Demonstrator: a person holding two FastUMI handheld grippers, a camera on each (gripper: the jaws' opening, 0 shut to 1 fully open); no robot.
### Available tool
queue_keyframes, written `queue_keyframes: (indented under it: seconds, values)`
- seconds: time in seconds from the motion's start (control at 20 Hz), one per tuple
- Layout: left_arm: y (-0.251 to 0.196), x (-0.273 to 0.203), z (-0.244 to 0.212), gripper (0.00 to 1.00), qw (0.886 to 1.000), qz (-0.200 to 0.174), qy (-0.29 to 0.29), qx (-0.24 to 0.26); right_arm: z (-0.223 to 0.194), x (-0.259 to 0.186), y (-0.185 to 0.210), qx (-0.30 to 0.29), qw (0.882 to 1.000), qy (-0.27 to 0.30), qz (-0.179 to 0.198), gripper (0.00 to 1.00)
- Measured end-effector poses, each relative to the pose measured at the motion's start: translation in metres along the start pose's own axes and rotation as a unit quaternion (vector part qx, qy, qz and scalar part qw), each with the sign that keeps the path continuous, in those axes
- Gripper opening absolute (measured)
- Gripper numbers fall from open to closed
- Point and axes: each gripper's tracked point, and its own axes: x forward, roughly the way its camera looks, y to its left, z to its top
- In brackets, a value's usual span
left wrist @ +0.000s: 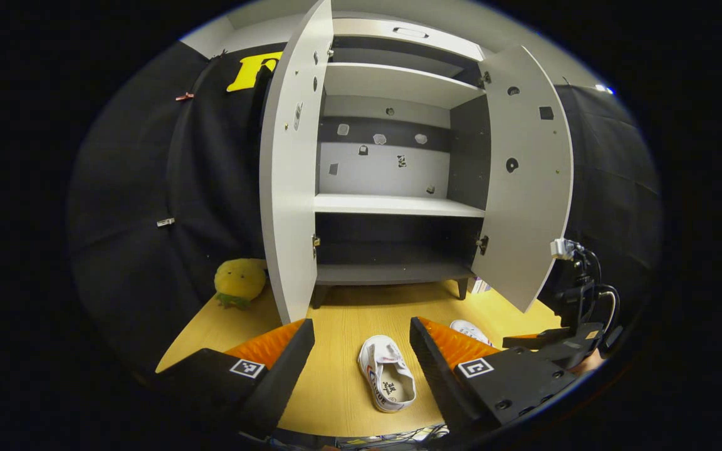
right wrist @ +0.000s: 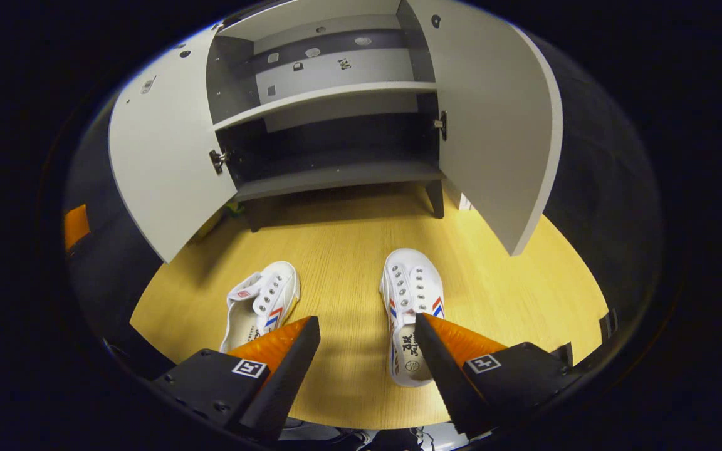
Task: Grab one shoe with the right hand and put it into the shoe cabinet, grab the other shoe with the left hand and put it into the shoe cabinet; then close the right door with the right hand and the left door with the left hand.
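Observation:
Two white canvas shoes with red and blue stripes lie on the wooden floor in front of the open shoe cabinet (right wrist: 336, 175). In the right gripper view one shoe (right wrist: 410, 300) lies partly behind my right gripper's right finger, the other shoe (right wrist: 261, 300) to the left. My right gripper (right wrist: 367, 324) hangs open above them, holding nothing. My left gripper (left wrist: 361, 329) is open too, above a shoe (left wrist: 388, 382) lying toe toward the cabinet; the second shoe (left wrist: 470, 331) peeks from behind its right finger. My right gripper (left wrist: 527, 341) shows low at the right.
Both cabinet doors stand wide open, the left door (left wrist: 292, 169) and the right door (left wrist: 524, 175). The cabinet's shelves (left wrist: 398, 205) hold nothing. A yellow plush toy (left wrist: 240, 282) sits on the floor left of the left door. Black cloth walls surround the booth.

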Motion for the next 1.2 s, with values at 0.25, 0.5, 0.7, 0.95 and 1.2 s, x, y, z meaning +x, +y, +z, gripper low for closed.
queue_keyframes:
  seconds: [0.25, 0.5, 0.7, 0.95, 1.2]
  values:
    - [0.002, 0.012, -0.014, 0.96, 1.000, -0.001, 0.022, -0.018, -0.038, 0.029, -0.003, -0.002, 0.999, 0.032, -0.010, 0.99]
    - [-0.004, 0.022, -0.016, 0.95, 0.999, -0.012, 0.021, -0.025, -0.049, 0.059, -0.004, -0.014, 0.999, 0.028, -0.020, 0.98]
    - [-0.005, 0.025, -0.028, 0.95, 0.999, -0.019, 0.033, -0.018, -0.047, 0.078, -0.006, -0.050, 0.998, 0.001, -0.034, 0.98]
    - [-0.002, 0.026, -0.033, 0.95, 0.999, -0.017, 0.038, -0.019, -0.040, 0.086, -0.006, -0.049, 0.998, -0.027, -0.040, 0.99]
    - [0.004, 0.031, -0.040, 0.95, 0.999, -0.011, 0.046, -0.020, -0.022, 0.108, -0.016, -0.025, 0.997, -0.032, -0.065, 0.98]
